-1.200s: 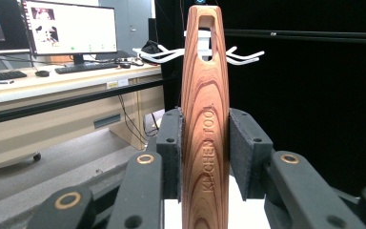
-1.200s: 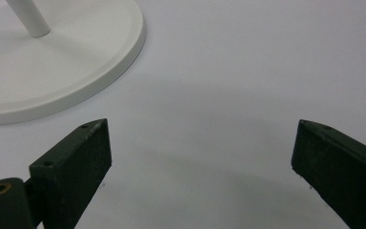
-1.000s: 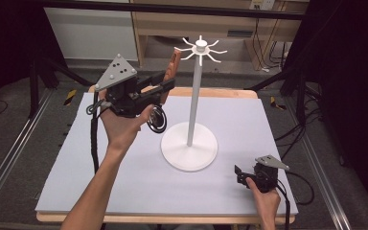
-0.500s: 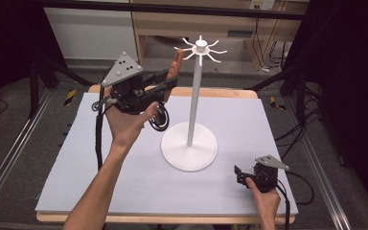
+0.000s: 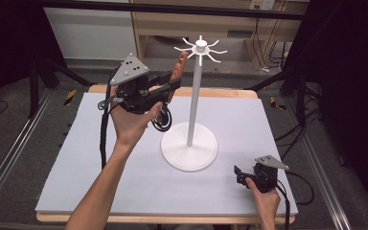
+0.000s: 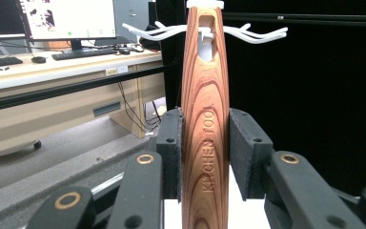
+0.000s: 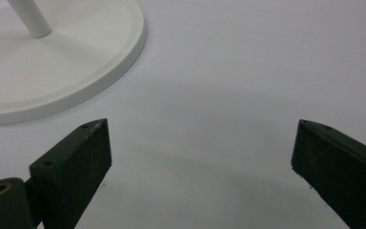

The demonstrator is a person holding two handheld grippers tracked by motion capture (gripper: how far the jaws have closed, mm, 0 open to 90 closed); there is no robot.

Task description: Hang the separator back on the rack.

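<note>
- Little has changed since a second ago: the left gripper (image 6: 205, 157) still pinches the wooden handle (image 6: 205, 124), raised.
- Handle's slot sits just before the rack (image 5: 200, 48) hooks, beyond the gripper.
- Right gripper (image 7: 200, 157) spread, resting low on the tabletop (image 5: 268, 124), beside the rack's base.

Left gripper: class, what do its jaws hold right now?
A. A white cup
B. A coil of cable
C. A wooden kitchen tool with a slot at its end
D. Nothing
C: in the left gripper view the left gripper has its pads pressed on both sides of the wooden tool, whose slotted end is up by the white stand's hooks.
</note>
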